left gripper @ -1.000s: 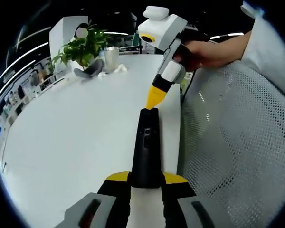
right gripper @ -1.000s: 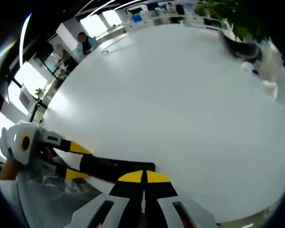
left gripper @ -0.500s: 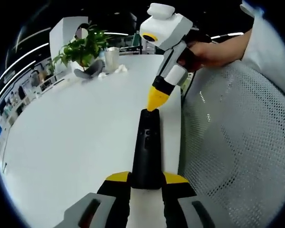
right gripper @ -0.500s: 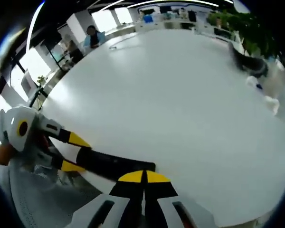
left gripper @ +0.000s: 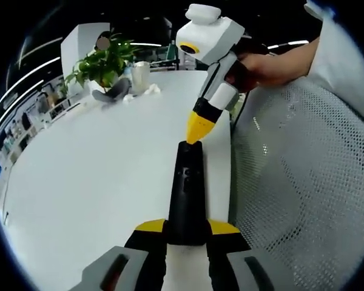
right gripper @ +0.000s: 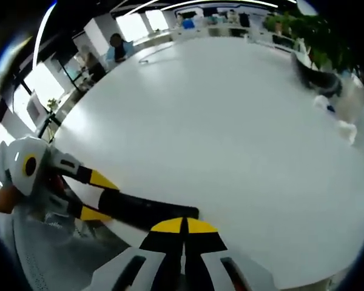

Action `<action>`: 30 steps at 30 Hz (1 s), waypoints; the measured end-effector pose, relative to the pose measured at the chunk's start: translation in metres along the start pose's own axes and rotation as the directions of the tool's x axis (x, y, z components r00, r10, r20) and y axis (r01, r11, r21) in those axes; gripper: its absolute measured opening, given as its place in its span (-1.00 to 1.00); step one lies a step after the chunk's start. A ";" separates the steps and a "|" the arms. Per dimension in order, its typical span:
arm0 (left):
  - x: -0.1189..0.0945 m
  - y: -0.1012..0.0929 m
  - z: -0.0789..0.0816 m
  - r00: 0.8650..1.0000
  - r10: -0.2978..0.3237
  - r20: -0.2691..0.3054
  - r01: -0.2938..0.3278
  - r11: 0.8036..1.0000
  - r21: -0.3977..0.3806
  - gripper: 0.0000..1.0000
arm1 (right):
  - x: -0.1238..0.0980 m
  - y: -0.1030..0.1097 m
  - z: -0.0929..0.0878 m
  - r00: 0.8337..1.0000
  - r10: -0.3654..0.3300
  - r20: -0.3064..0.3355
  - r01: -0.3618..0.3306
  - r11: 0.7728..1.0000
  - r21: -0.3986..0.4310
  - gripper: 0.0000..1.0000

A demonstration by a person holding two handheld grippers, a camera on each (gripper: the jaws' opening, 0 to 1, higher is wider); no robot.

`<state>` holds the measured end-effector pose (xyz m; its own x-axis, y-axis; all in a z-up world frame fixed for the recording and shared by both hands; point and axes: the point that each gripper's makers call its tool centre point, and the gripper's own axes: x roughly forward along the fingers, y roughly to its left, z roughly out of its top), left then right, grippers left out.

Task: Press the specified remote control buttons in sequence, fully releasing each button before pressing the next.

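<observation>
A black remote (left gripper: 188, 188) lies lengthwise between the yellow jaws of my left gripper (left gripper: 187, 227), which is shut on its near end, above the white table (left gripper: 91, 170). My right gripper (left gripper: 194, 134) comes in from the upper right, held by a hand. It is shut, and its yellow tip sits on the remote's far end. In the right gripper view the shut right gripper (right gripper: 183, 225) meets the end of the remote (right gripper: 148, 209). The remote runs left into the left gripper (right gripper: 97, 197).
A potted plant (left gripper: 103, 60), a cup (left gripper: 139, 76), a dark object (left gripper: 109, 94) and crumpled tissue (left gripper: 151, 89) stand at the table's far end. A white mesh chair (left gripper: 303, 182) sits just right of the table edge. A person (right gripper: 117, 45) sits beyond the table.
The right gripper's body has tilted and shifted a little, while its tip stays at the remote's far end. The left gripper still holds the remote in the same place.
</observation>
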<state>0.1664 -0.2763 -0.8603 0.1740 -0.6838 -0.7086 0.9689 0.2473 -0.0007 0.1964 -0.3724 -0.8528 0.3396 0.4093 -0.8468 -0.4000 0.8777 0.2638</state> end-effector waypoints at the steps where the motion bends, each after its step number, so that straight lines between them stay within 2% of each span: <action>1: 0.000 0.000 0.000 1.000 -0.001 -0.001 0.001 1.000 0.002 -0.53 | 0.000 0.000 0.000 1.000 -0.001 0.001 0.001 1.000 0.005 -1.00; 9: -0.001 -0.001 0.000 1.000 -0.014 -0.002 0.014 1.000 0.011 -0.53 | -0.001 -0.001 0.000 1.000 0.020 -0.001 -0.020 0.997 0.080 -1.00; 17: -0.002 -0.003 -0.001 1.000 -0.026 -0.006 0.026 1.000 0.012 -0.53 | -0.001 0.002 -0.001 0.999 0.023 -0.028 -0.021 0.997 0.074 -1.00; 19: -0.002 -0.006 -0.001 0.999 -0.048 -0.007 0.048 0.999 0.021 -0.53 | 0.000 0.004 -0.001 0.999 0.035 -0.025 -0.033 0.996 0.077 -1.00; 24: -0.001 -0.007 -0.001 0.999 -0.045 -0.007 0.045 0.999 0.029 -0.53 | -0.001 0.006 0.000 0.999 0.042 -0.024 -0.041 0.997 0.070 -1.00; 30: -0.001 -0.007 -0.001 0.999 -0.043 -0.006 0.043 0.999 0.023 -0.52 | -0.004 0.011 -0.001 0.996 0.087 -0.032 -0.083 0.989 0.120 -1.00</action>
<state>0.1592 -0.2768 -0.8600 0.1312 -0.6894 -0.7124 0.9794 0.2015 -0.0146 0.1897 -0.3645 -0.8466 0.2761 0.4762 -0.8348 -0.3220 0.8643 0.3865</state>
